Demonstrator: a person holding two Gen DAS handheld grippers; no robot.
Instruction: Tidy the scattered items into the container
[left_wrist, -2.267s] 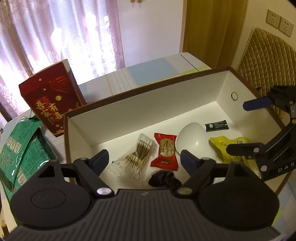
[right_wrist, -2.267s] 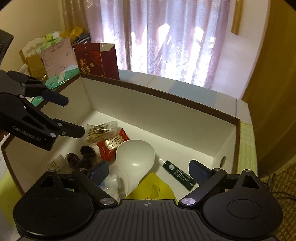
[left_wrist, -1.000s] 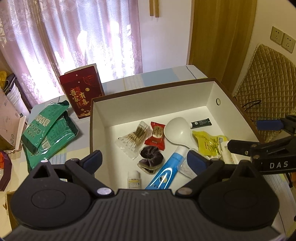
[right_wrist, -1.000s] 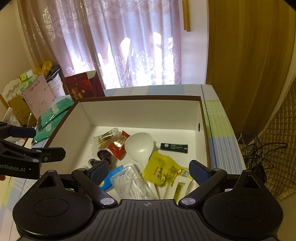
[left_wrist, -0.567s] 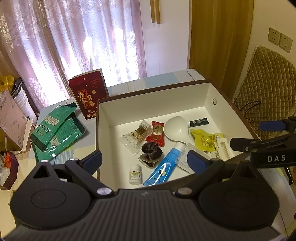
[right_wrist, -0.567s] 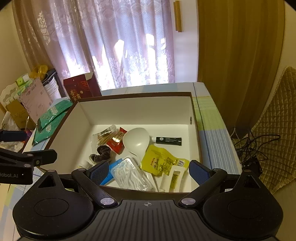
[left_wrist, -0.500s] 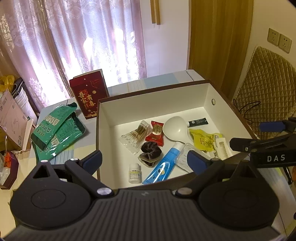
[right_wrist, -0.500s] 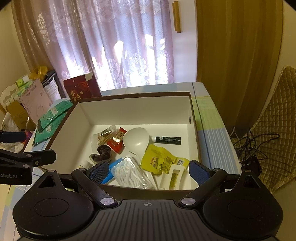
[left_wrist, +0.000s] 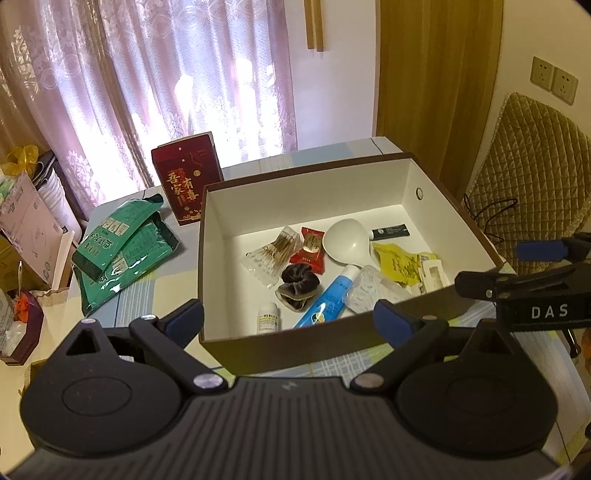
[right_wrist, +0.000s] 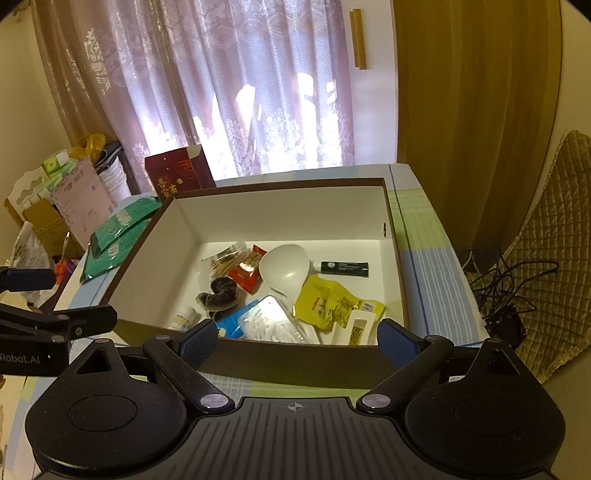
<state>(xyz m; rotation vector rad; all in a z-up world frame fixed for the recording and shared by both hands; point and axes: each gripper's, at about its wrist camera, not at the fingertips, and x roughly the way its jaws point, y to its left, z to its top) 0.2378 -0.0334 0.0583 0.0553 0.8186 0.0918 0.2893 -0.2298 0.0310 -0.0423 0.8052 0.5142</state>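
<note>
A brown box with white inside (left_wrist: 295, 192) (right_wrist: 280, 206) stands on the table. In it lie a white spoon (left_wrist: 345, 242) (right_wrist: 286, 267), a bag of cotton swabs (left_wrist: 273, 254), a red sachet (left_wrist: 312, 245), a dark scrunchie (left_wrist: 297, 286), a blue tube (left_wrist: 330, 297), a small white bottle (left_wrist: 268, 318), a yellow packet (left_wrist: 397, 262) (right_wrist: 332, 302) and a dark tube (left_wrist: 391, 232) (right_wrist: 343, 268). My left gripper (left_wrist: 288, 317) is open and empty, above the box's near wall. My right gripper (right_wrist: 295, 341) is open and empty, above the near wall too.
A red gift box (left_wrist: 186, 182) and green packets (left_wrist: 122, 251) lie left of the brown box. Cardboard boxes and clutter (right_wrist: 55, 206) crowd the far left. A quilted chair (left_wrist: 532, 177) and cables (right_wrist: 502, 291) are on the right. Curtains hang behind the table.
Both grippers have pulled back and up from inside the box, so the whole box and table show now. Both stay open and empty.
</note>
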